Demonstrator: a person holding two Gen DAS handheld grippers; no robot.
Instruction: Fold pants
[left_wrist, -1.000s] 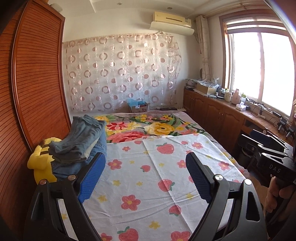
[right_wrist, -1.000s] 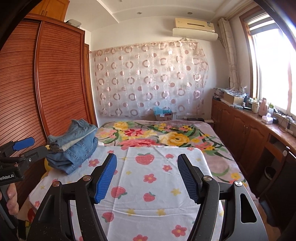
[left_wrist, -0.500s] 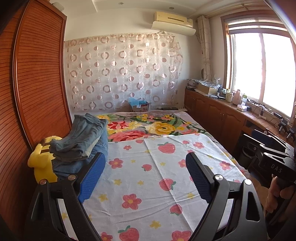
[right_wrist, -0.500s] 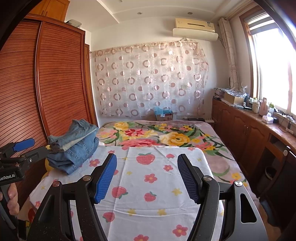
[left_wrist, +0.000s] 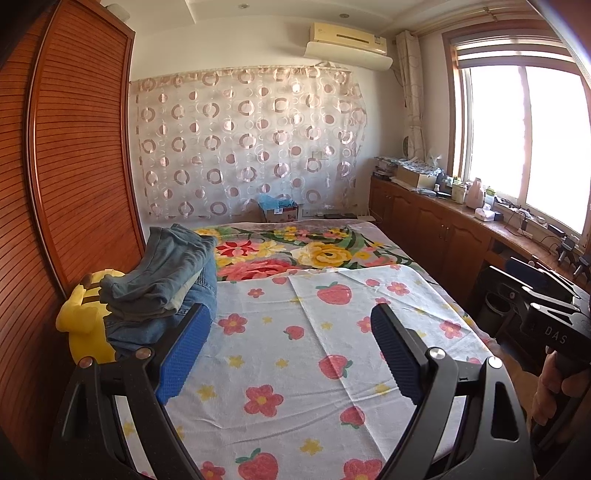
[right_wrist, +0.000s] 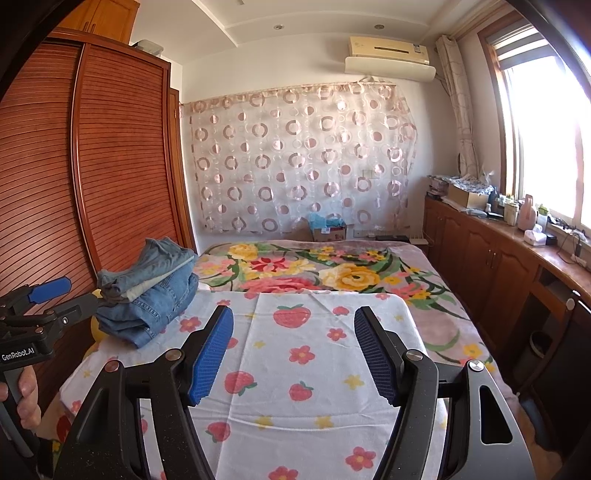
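A stack of folded denim pants (left_wrist: 162, 288) lies at the left edge of the bed, on a white sheet with strawberries and flowers (left_wrist: 295, 354). It also shows in the right wrist view (right_wrist: 147, 291). My left gripper (left_wrist: 290, 343) is open and empty, held above the sheet, just right of the stack. My right gripper (right_wrist: 293, 350) is open and empty above the sheet's middle. The left gripper's body shows at the left of the right wrist view (right_wrist: 44, 306).
A yellow plush toy (left_wrist: 83, 325) sits under the stack beside the wooden wardrobe (left_wrist: 62, 192). A floral blanket (left_wrist: 295, 251) covers the far half of the bed. Wooden cabinets with clutter (left_wrist: 443, 221) run along the right under the window.
Both grippers stay open and almost still. The left wrist view has shifted slightly, the stack sitting a little to the right in it.
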